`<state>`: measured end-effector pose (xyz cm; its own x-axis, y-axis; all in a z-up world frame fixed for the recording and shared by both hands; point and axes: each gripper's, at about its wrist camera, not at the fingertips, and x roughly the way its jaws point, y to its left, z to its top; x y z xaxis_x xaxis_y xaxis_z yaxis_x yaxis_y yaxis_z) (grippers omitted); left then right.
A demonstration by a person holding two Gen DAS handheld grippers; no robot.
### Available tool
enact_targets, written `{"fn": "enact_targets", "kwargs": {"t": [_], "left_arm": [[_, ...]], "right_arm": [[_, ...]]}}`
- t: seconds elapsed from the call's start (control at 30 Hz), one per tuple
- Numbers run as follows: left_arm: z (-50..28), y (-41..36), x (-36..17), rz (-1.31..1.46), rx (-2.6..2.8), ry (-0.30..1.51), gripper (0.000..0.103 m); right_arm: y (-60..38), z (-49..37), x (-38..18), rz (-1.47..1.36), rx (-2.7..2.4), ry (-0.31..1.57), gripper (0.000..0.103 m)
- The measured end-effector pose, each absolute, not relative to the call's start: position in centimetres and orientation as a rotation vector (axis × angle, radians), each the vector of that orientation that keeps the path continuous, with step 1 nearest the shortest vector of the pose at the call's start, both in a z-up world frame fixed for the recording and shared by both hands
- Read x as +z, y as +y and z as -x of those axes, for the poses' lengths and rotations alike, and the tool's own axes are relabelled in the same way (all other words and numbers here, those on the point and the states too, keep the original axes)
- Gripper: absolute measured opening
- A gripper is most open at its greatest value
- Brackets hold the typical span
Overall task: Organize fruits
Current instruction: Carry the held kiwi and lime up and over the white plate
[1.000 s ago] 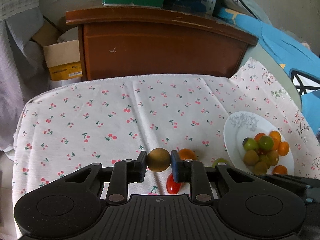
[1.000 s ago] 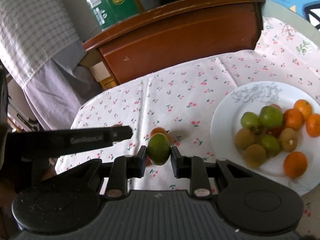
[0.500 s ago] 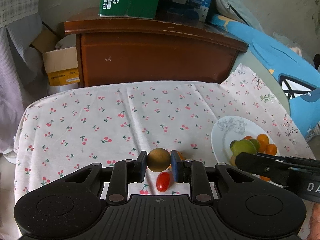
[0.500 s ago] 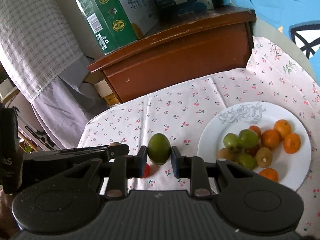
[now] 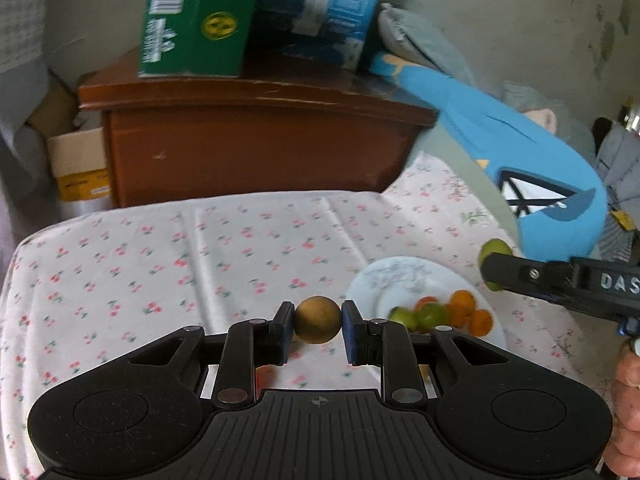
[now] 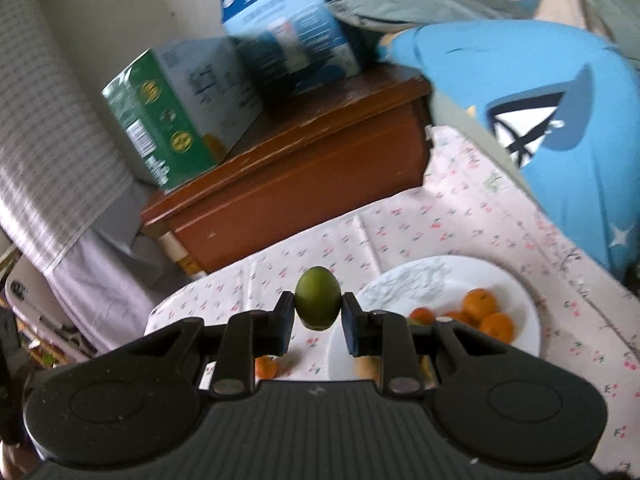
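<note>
item: your left gripper (image 5: 318, 330) pinches a brown fruit (image 5: 318, 320), lower centre; your right gripper (image 6: 316, 316) pinches a green fruit (image 6: 318, 298). change: both now ride higher above the cloth (image 5: 180, 256). plate (image 5: 404, 280), lower right, waits for both.

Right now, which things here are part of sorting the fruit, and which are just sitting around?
Part of the job:
- brown fruit, clamped in the left hand-held gripper
- green fruit, clamped in the right hand-held gripper
- white plate with oranges
- loose orange fruit on the tablecloth

Just lying about:
- green carton
- blue carton
- wooden cabinet
- blue cushion
</note>
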<state>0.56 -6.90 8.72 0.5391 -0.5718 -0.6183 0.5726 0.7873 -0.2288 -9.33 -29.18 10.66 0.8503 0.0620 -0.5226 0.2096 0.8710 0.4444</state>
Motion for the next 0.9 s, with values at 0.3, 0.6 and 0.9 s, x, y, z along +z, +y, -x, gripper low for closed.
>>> {"fn": "enact_targets", "kwargs": {"t": [0.3, 0.6, 0.9], "left_arm": [[1.1, -10.5, 7.5, -0.027, -0.767, 0.762, 0.023], [2.6, -13.8, 5.9, -0.046, -0.854, 0.801, 0.022], [3.2, -16.2, 4.3, -0.064, -0.893, 0.826, 0.022]], "right_arm": [[-31.7, 9.5, 10.2, -0.580, -0.142, 0.549, 0.025], [-32.5, 8.0, 8.6, -0.603, -0.171, 0.609, 0.025], [-33.8, 6.8, 6.5, -0.625, -0.214, 0.666, 0.025]]}}
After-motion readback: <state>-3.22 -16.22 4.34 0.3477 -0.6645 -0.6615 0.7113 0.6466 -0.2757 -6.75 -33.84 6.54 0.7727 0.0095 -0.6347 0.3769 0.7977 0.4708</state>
